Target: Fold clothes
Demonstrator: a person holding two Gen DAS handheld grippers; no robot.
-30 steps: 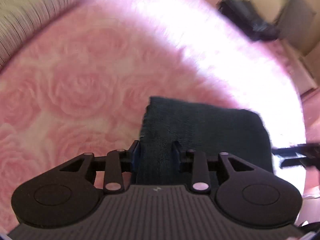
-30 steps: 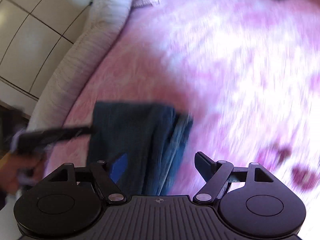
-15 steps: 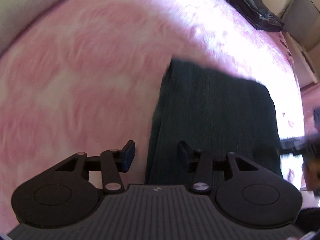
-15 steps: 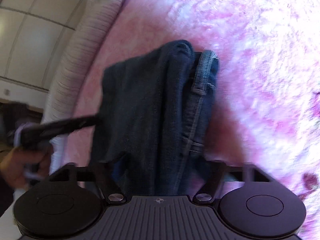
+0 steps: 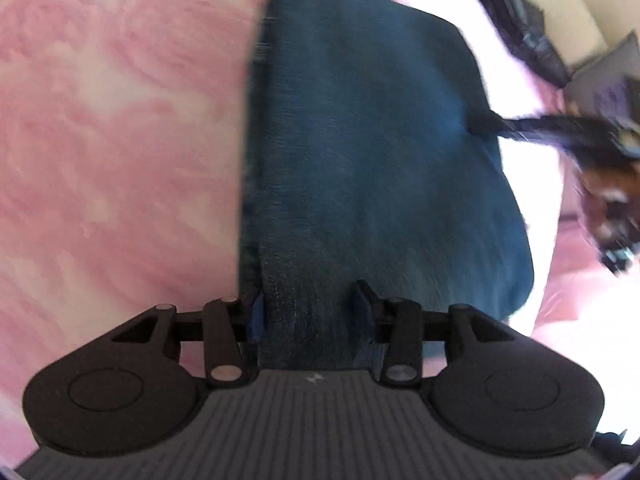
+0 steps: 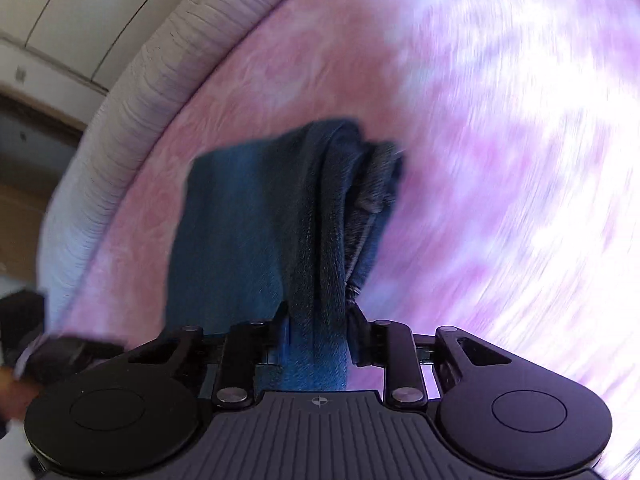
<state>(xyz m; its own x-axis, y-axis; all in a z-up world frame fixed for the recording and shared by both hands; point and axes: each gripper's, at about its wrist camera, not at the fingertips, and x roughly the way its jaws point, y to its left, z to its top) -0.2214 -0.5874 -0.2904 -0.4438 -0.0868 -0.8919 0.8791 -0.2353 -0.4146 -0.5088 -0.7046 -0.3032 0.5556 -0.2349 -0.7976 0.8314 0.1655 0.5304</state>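
Change since the earlier frames: the right gripper (image 6: 318, 334), wide apart beside the cloth a second ago, now has its fingers pinched on the folded jeans (image 6: 256, 240); the left gripper (image 5: 308, 312), which had spread half a second ago, again sits close around the denim edge.
Left tool: fingers drawn in against the near edge of the jeans (image 5: 360, 140), the cloth running between them; it reads as a clamp, though blur softens the contact.
Right tool: clamped on a thick bundle of layers, seen from the left wrist as a dark finger (image 5: 516, 124) biting the far side of the denim.
Garment: a compact dark-blue rectangle over the pink rose-patterned bedspread (image 5: 120, 140); several layers stack at its right edge in the right wrist view. Whether it rests on the bed or hangs just above it cannot be told.
Risk, layers: the right grip holds a bulky stack, so inner layers may slide out and the fold may open.
Risk, asymmetry: uneven pull between the two tools would skew the rectangle.
Risk, bedspread: the soft, plush surface may drag the lower layer and wrinkle it.
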